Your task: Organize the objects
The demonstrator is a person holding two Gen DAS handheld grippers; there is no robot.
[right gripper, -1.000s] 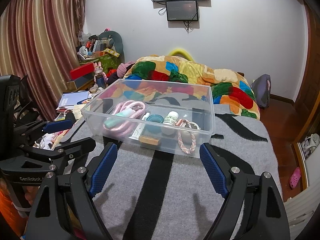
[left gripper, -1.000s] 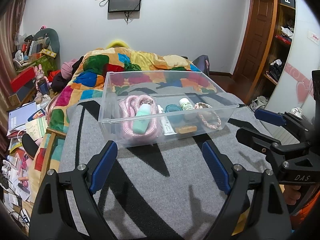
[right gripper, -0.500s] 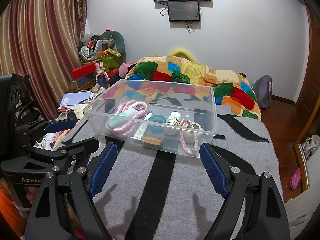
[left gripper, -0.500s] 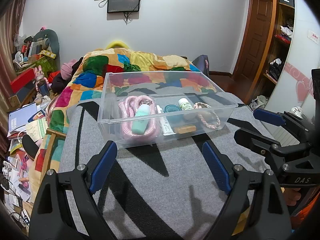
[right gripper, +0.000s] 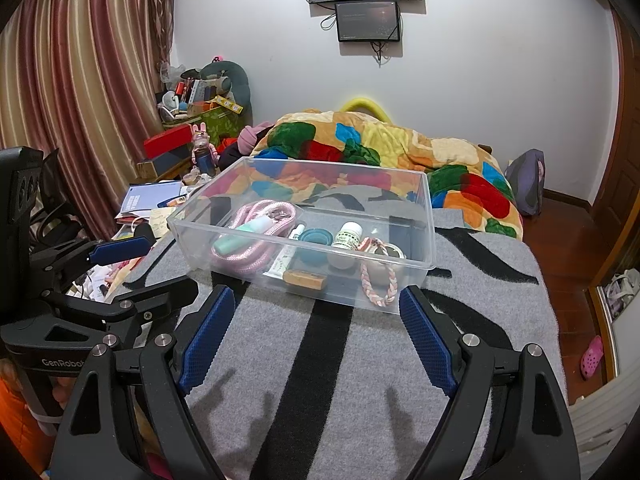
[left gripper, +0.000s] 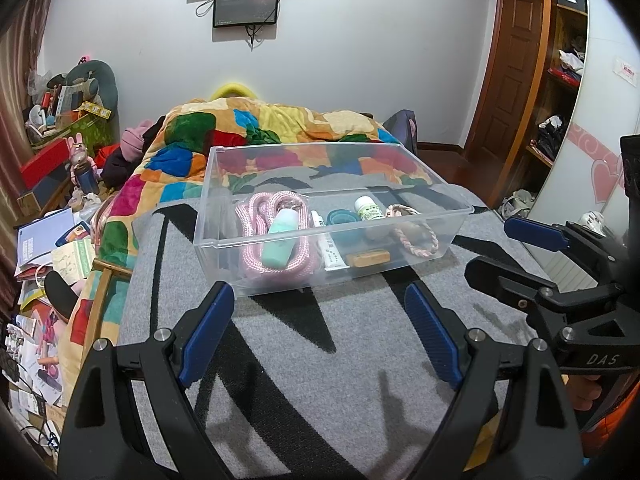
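Observation:
A clear plastic bin (left gripper: 224, 248) (right gripper: 424, 240) sits on a grey and black striped blanket (left gripper: 320, 360) (right gripper: 328, 380). It holds a pink rope (left gripper: 256, 224) (right gripper: 248, 256), a mint bottle (left gripper: 280, 244) (right gripper: 236, 240), a white tube (left gripper: 330, 252), a teal round case (left gripper: 342, 218) (right gripper: 316, 240), a white pill bottle (left gripper: 366, 208) (right gripper: 348, 236), a tan block (left gripper: 368, 258) (right gripper: 304, 279) and a braided pink loop (left gripper: 416, 236) (right gripper: 378, 280). My left gripper (left gripper: 320, 332) is open and empty, just short of the bin. My right gripper (right gripper: 312, 336) is open and empty, also just short of it.
A colourful quilt (left gripper: 260, 136) (right gripper: 380, 144) lies bunched behind the bin. Papers and boxes clutter the floor and shelf at the left (left gripper: 48, 240) (right gripper: 152, 200). A wooden door (left gripper: 508, 80) and shelving stand at the right. Screens hang on the far wall (right gripper: 366, 20).
Both grippers have drifted slightly back and up from the bin; the bin and its contents have not moved. Both stay open.

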